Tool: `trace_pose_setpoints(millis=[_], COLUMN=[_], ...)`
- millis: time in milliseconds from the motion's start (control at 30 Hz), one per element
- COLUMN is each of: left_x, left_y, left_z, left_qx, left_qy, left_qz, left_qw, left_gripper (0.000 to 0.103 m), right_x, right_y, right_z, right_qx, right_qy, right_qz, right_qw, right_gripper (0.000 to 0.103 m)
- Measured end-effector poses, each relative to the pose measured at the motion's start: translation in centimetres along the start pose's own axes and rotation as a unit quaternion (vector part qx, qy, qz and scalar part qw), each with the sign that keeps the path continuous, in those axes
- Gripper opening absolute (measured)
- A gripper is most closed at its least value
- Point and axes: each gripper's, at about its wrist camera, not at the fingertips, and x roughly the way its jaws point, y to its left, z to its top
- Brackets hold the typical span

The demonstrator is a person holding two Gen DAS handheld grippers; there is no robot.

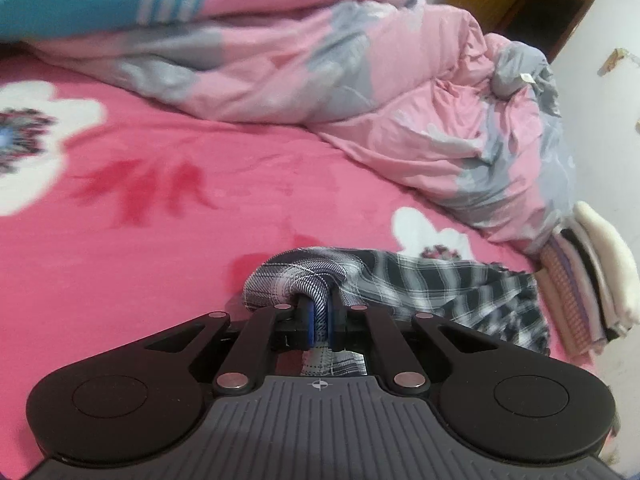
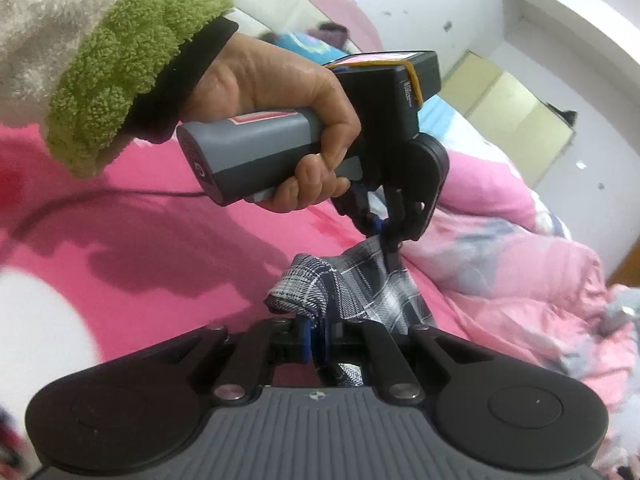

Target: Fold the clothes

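The left gripper (image 1: 319, 314) has its jaws pinched together on a fold of the plaid garment (image 1: 420, 284), the blue pads nearly meeting with dark checked cloth squeezed between them. From that pinch the cloth bulges up over the fingertips and trails to the right across the pink floral bedspread (image 1: 160, 200); its far end is hidden below the gripper's linkage, and only a small patch shows through the gap beneath the jaws.

The right gripper (image 2: 318, 338) is likewise clamped on a corner of the plaid garment (image 2: 360, 284), with the fabric rising from its pads. In the right wrist view the left gripper (image 2: 382, 236) appears beyond, nipping another edge of the same cloth, so the garment hangs stretched between the two tools above the bedspread (image 2: 160, 240). How much of it hangs clear of the bed cannot be told.

A hand (image 2: 280, 120) in a fuzzy green cuff (image 2: 132, 64) wraps the left gripper's handle; the sleeve is cut off at the frame edge.

Farther out lies a rumpled pink and grey quilt (image 1: 360, 100), blurred in places. A stack of folded clothes (image 1: 592, 280) sits at the bed's right edge, partly cropped. A wooden cabinet (image 1: 532, 4) stands in the corner, only partly seen.
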Motion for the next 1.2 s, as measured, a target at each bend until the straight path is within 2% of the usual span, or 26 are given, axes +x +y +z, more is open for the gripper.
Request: trace_pose_setpoints(millis=[200, 300, 367, 433, 500, 533, 567, 600, 767, 900, 1000, 1100, 1167, 1200], left_x=[-5.4, -5.8, -5.1, -4.5, -4.5, -4.6, -4.9, -5.5, -11.4, -17.9, -23.7, -29.1, -30.9, -31.1], left_y=[6.6, 10.3, 11.9, 12.7, 12.5, 12.3, 12.1, 11.8, 10.8, 9.6, 8.7, 7.3, 6.4, 6.1], left_z=[0.3, 0.0, 0.0, 0.2, 0.6, 0.8, 1.0, 1.1, 1.5, 1.3, 1.2, 0.5, -0.6, -1.4], left_qx=[-0.017, -0.044, -0.054, -0.065, -0.070, -0.071, -0.071, -0.069, -0.085, -0.087, -0.072, -0.045, -0.026, -0.019], left_qy=[0.003, 0.026, 0.046, 0.061, 0.069, 0.072, 0.072, 0.067, 0.019, -0.032, -0.081, -0.135, -0.159, -0.162], left_qz=[0.076, 0.113, 0.116, 0.115, 0.129, 0.139, 0.150, 0.158, 0.150, 0.172, 0.205, 0.253, 0.270, 0.272], left_qw=[0.9970, 0.9923, 0.9907, 0.9893, 0.9867, 0.9851, 0.9835, 0.9828, 0.9849, 0.9808, 0.9726, 0.9569, 0.9494, 0.9485], left_gripper=[0.003, 0.003, 0.006, 0.012, 0.023, 0.036, 0.047, 0.048, 0.049, 0.049, 0.049, 0.051, 0.057, 0.057], right_x=[0.0, 1.8, 3.4, 4.8, 5.0, 4.7, 4.3, 4.0, -0.9, -5.2, -8.1, -10.7, -12.6, -13.0], right_y=[3.7, 5.0, 5.3, 4.8, 3.6, 2.9, 2.3, 1.6, -4.5, -9.6, -13.2, -16.3, -17.9, -18.6], right_z=[4.9, 6.8, 7.6, 7.7, 7.2, 6.9, 6.5, 6.1, 3.5, 1.0, -1.4, -3.9, -6.2, -7.5], right_qx=[0.011, 0.031, 0.053, 0.085, 0.124, 0.142, 0.160, 0.178, 0.242, 0.301, 0.339, 0.373, 0.398, 0.415], right_qy=[-0.046, -0.052, -0.044, -0.032, -0.028, -0.030, -0.033, -0.035, -0.095, -0.136, -0.151, -0.151, -0.145, -0.134], right_qz=[0.079, 0.117, 0.136, 0.155, 0.177, 0.186, 0.194, 0.203, 0.196, 0.185, 0.168, 0.148, 0.124, 0.113], right_qw=[0.996, 0.991, 0.988, 0.984, 0.976, 0.972, 0.967, 0.962, 0.946, 0.925, 0.913, 0.903, 0.897, 0.893], right_gripper=[0.006, 0.006, 0.006, 0.007, 0.016, 0.021, 0.032, 0.042, 0.061, 0.065, 0.066, 0.066, 0.067, 0.067])
